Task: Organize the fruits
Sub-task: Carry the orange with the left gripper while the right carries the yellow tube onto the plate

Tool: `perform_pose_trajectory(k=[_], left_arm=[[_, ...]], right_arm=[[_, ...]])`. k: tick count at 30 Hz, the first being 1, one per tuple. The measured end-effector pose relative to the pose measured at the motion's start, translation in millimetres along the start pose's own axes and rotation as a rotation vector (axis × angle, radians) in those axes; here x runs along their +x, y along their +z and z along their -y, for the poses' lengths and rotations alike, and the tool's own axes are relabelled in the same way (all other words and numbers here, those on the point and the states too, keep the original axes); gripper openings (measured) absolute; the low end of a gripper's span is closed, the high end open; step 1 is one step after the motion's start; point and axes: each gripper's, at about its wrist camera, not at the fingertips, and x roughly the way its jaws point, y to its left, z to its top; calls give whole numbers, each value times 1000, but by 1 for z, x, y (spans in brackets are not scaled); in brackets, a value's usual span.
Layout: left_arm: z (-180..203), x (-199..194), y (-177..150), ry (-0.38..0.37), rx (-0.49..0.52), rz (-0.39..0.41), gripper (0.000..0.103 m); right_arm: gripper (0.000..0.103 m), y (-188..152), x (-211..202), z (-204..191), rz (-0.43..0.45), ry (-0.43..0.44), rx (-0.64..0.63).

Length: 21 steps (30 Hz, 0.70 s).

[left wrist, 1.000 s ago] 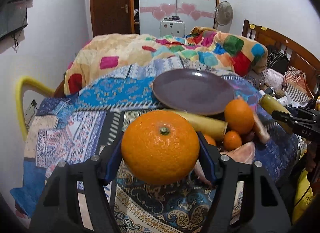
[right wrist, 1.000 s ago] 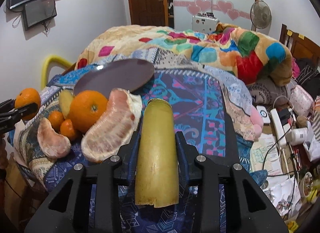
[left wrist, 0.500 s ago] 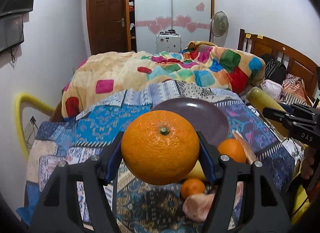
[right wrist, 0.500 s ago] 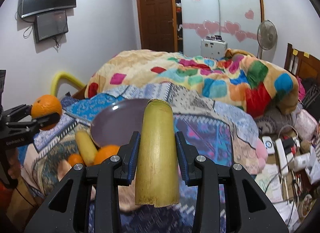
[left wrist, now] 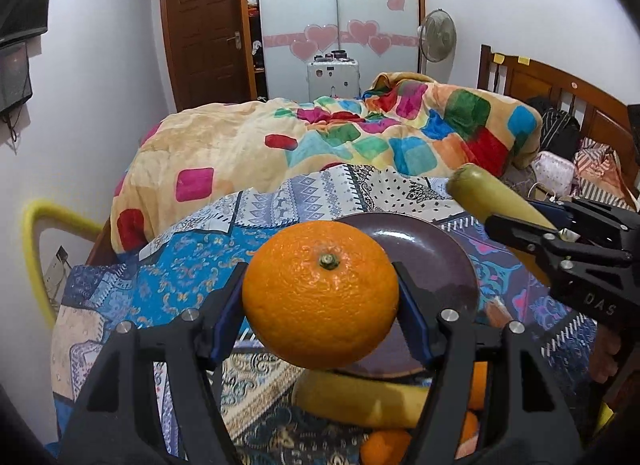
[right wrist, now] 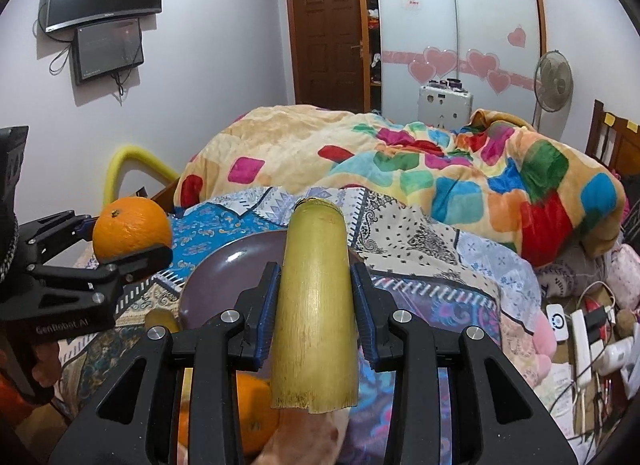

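A large orange (left wrist: 321, 300) sits clamped between the blue-padded fingers of the left gripper (left wrist: 321, 305), stem end facing the camera, held up in the air in front of a dark purple plate (left wrist: 436, 257) that lies on the patterned bedspread (left wrist: 192, 265). From the right wrist view the same orange (right wrist: 132, 228) shows at the left edge, gripped from both sides and well above the cloth. The right gripper (right wrist: 314, 305) is closed on a yellow-green cane segment (right wrist: 314, 305) (it looks like a cut length of sugarcane or bamboo, with a ragged near end), which points forward over the near side of the plate (right wrist: 224, 281). In the left wrist view that segment (left wrist: 492, 197) juts in from the right, above the plate's far right rim. Below the left gripper lies a second yellowish stick (left wrist: 360, 401) just at the plate's near edge, with smaller oranges (left wrist: 384, 445) beside it, partly hidden. Beyond the plate, a quilt (left wrist: 320, 145) with bright coloured squares is heaped on the bed, and a wooden headboard (left wrist: 560, 85) stands at the right.
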Motion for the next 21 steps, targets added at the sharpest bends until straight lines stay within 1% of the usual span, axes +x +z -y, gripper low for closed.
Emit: perform_pose_trajectory(k=[3,7,13,14,17,19,21], left_arm=[[1,14,4,-13,2,-21,68],[0,36,6,-32,-5,-71,68],[-4,72,5,-45,-11,-169,68],[-6,79,5,-50,-15,-191,68],[-7,94,1,-72,-28,-246,68],[-8,101,-2,-77,-31,-274,68],[-7,105,-4,-76,-29,-290,68]], right_arm=[[32,3,16,0,-26,2,-7],[32,4,38,-1,-76,-6,-36],[32,3,70,0,-172,-3,-60],[32,3,70,0,-172,-3,-60],[32,2,83,1,-218,8,-61],[32,1,89,3,-246,21,-57],[32,-1,94,2,-258,13,-66]])
